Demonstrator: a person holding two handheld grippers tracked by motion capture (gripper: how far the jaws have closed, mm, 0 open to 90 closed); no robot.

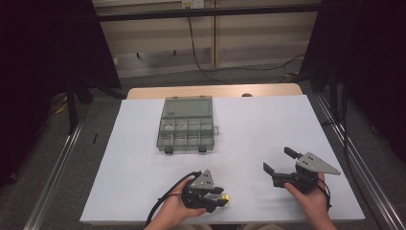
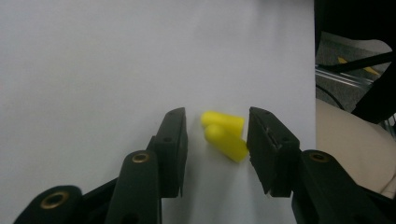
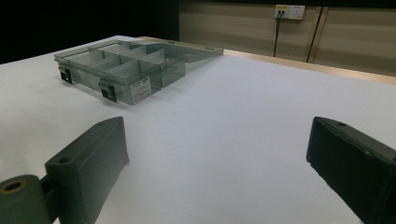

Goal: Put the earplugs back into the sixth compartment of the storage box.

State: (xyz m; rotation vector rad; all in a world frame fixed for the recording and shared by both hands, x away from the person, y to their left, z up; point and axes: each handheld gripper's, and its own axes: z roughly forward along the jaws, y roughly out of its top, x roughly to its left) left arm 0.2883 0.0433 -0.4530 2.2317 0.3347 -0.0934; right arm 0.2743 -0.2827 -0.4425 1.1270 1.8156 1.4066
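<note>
**No legible text**

White label (image 3: pixel 139 89) on near wall of the grey compartment box (image 3: pixel 122 61), left far on worktop: print too small to read. Nothing else carries readable letters, numbers, brands or signs.

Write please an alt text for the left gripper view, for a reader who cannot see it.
Two small yellow foam pieces lie on a white table between the two black jaws of the left tool. The right jaw touches or nearly touches one piece; the left jaw stands clear of them.
</note>
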